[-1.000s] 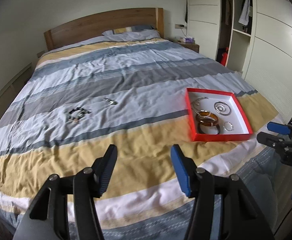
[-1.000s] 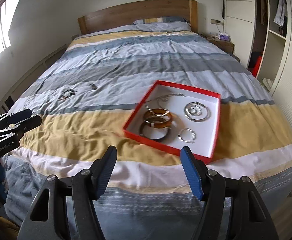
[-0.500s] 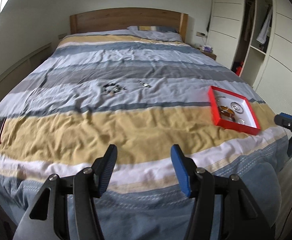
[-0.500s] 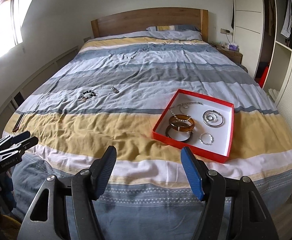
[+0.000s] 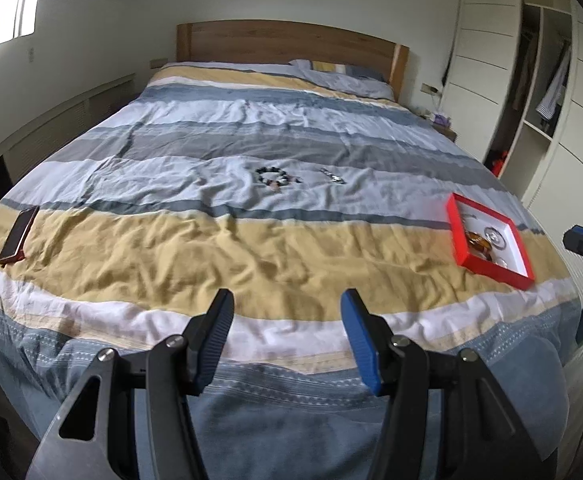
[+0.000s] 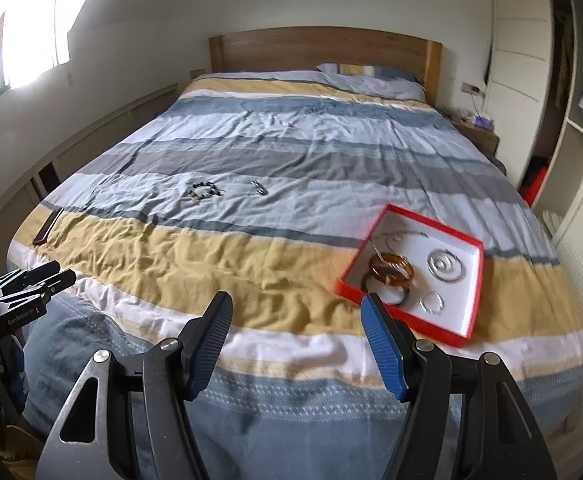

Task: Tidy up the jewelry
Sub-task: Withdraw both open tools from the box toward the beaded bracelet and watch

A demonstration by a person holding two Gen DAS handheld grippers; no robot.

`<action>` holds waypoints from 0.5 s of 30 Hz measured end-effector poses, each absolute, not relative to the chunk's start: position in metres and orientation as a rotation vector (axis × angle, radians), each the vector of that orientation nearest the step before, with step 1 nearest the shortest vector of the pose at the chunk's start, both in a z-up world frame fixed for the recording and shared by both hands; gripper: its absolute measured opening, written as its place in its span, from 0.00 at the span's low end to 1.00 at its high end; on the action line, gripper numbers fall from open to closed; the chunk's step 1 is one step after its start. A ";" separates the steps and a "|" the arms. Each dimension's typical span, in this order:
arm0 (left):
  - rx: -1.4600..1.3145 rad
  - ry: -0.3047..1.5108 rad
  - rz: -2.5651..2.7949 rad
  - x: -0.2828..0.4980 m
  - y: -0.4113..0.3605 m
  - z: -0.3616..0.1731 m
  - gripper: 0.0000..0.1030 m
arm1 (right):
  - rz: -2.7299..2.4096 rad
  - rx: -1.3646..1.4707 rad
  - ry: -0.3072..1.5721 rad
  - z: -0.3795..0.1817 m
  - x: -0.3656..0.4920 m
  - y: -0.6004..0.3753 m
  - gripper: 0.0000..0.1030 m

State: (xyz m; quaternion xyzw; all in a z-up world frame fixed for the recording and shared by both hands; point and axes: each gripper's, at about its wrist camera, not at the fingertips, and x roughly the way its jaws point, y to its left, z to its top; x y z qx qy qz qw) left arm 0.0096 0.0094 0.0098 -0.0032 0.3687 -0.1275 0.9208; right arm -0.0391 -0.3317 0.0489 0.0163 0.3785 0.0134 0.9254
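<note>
Both grippers hang over the foot of the bed (image 5: 275, 240), and neither has anything in it. The left gripper (image 5: 287, 320) shows its fingers parted, only striped duvet between them. Same story for the right gripper (image 6: 297, 322): fingers apart, nothing held, its blue pad just in front of the near corner of the red tray (image 6: 476, 292).

That tray lies on the yellow stripe, towards the wardrobe side of the bed. Inside it, on the white lining: an amber bangle (image 6: 391, 269) leaning on a dark bangle (image 6: 401, 298), a large silver hoop (image 6: 445, 266), a smaller silver ring (image 6: 431, 303) near the front edge, and a thin chain (image 6: 401, 236) at the back.

Out on the pale stripe mid-bed, well apart from the tray, a dark beaded bracelet (image 5: 275, 177) lies loose, with a small silvery piece (image 5: 332, 176) just beside it; what kind is too small to tell. A phone (image 5: 18, 236) rests at the bed's window-side edge.
</note>
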 end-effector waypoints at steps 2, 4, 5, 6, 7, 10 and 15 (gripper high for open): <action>-0.021 0.780 -0.239 0.017 0.019 0.006 0.52 | 0.054 0.026 0.774 0.047 -0.028 -0.324 0.64; -0.029 0.807 -0.208 0.027 0.025 0.000 0.52 | 0.083 0.019 0.772 0.042 -0.015 -0.316 0.64; -0.029 0.819 -0.195 0.031 0.027 -0.003 0.52 | 0.097 0.018 0.771 0.039 -0.008 -0.313 0.64; -0.028 0.834 -0.184 0.035 0.028 -0.006 0.52 | 0.111 0.019 0.771 0.035 -0.001 -0.310 0.64; -0.025 0.846 -0.175 0.039 0.029 -0.010 0.52 | 0.124 0.020 0.772 0.030 0.006 -0.307 0.64; 0.006 0.872 -0.152 0.053 0.024 -0.018 0.52 | 0.160 0.025 0.786 0.014 0.024 -0.303 0.64; 0.081 0.887 -0.127 0.075 0.008 -0.026 0.52 | 0.182 0.043 0.822 -0.012 0.047 -0.305 0.64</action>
